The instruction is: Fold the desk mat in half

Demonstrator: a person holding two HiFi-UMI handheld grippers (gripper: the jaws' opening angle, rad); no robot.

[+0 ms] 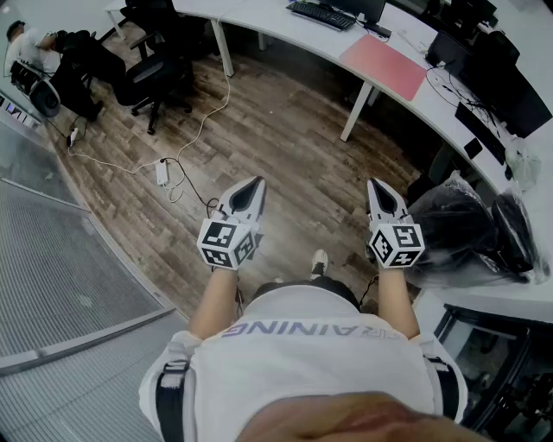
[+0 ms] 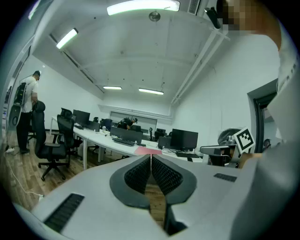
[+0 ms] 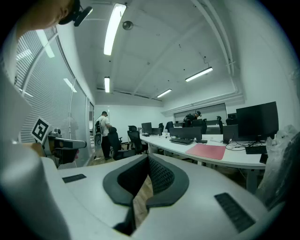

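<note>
I am holding my left gripper [image 1: 253, 188] and right gripper [image 1: 378, 192] shut and empty (pads touching), standing well short of the pink desk mat [image 1: 384, 67] lying flat on the desk [image 1: 276, 26], risking tripping over the power strip [image 1: 162, 173] while approaching

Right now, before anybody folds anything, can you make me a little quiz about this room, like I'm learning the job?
1. True or false: the pink desk mat lies flat on the white desk.
2. Pick one. The left gripper and right gripper are: A, wide open; B, shut with nothing in them; C, shut on the mat.
3. Fill in: the black ____ lies on the desk just beyond the mat.

Key: 1 true. 2 B. 3 keyboard.
</note>
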